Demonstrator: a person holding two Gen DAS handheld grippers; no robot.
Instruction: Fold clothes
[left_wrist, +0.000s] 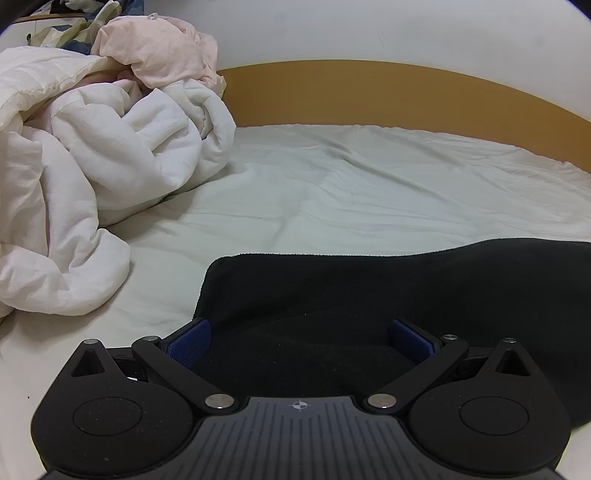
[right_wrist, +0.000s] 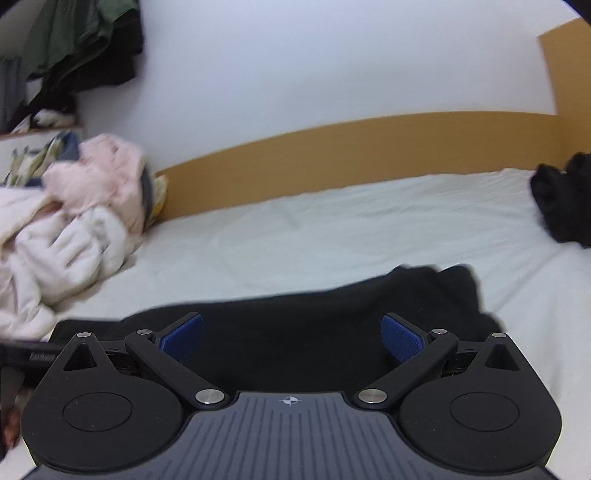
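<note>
A black garment (left_wrist: 369, 295) lies flat on the white bed sheet (left_wrist: 332, 192), its near-left corner rounded. My left gripper (left_wrist: 301, 341) hovers over the garment's near part, open, with its blue pads (left_wrist: 188, 341) spread wide and nothing between them. In the right wrist view the same black garment (right_wrist: 314, 314) stretches across the sheet (right_wrist: 332, 229), bunched at its right end. My right gripper (right_wrist: 291, 338) is over it, open, with the blue pads (right_wrist: 400, 341) apart. The right view is blurred.
A heap of white duvet (left_wrist: 92, 177) with a pink cloth (left_wrist: 159, 48) on top fills the left. A wooden bed frame (left_wrist: 388, 92) runs along the white wall. Another dark garment (right_wrist: 565, 199) lies at far right. Clothes (right_wrist: 81, 40) hang at upper left.
</note>
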